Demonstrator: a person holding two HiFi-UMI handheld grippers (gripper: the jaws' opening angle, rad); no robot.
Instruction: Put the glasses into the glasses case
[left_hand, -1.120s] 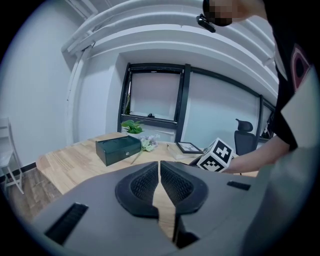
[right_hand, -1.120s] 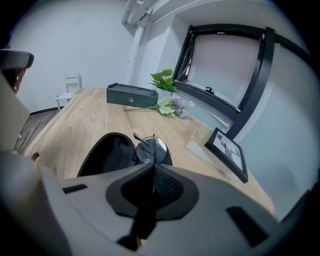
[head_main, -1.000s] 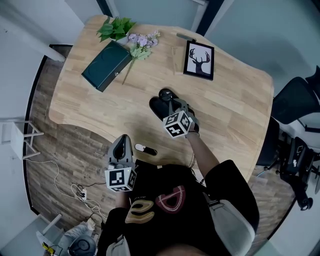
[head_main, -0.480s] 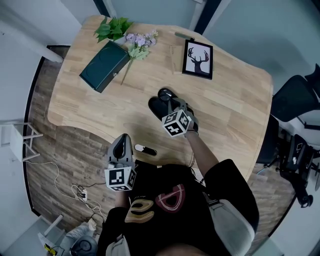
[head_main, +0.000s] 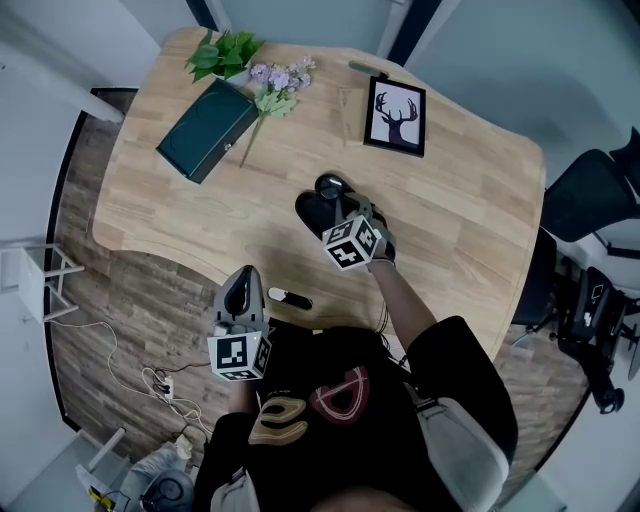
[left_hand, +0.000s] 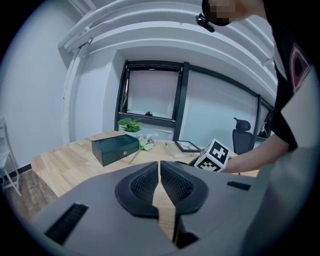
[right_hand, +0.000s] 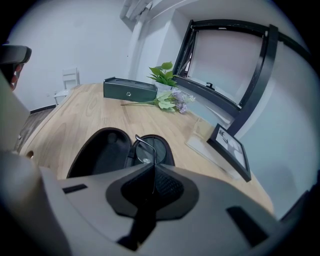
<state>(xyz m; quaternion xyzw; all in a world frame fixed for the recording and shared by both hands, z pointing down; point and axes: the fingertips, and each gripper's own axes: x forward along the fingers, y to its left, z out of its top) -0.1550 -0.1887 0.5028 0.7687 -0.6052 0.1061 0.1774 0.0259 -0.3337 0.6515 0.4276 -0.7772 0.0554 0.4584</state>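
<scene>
Right gripper (right_hand: 153, 167): clamped on a thin wire temple of the glasses (right_hand: 145, 150); the temple is seen running up from the closed pads to the frame.
Left gripper (left_hand: 160, 170): pads brought together with nothing between them; it is held at the near table edge, well apart from the case.
Glasses, place: just ahead of and below the right gripper's tips, with one lens seen over the farther half of the glasses case (right_hand: 100, 150); whether the frame rests on the lining or hangs just above it cannot be told.
Glasses case: laid open on the table (head_main: 200, 225), its two dark halves side by side; the nearer half is seen empty, the other is taken up by the glasses.
Long axis: only one lens is shown, so the frame's lie along the case half cannot be judged fully.
Deciding relation: the glasses are judged to be already inside the case outline, so a short lowering and a release by the right hand, much the nearer, is what seems called for.
Other container: a dark green box (head_main: 207, 130) near the far left edge; its inside is not shown.
</scene>
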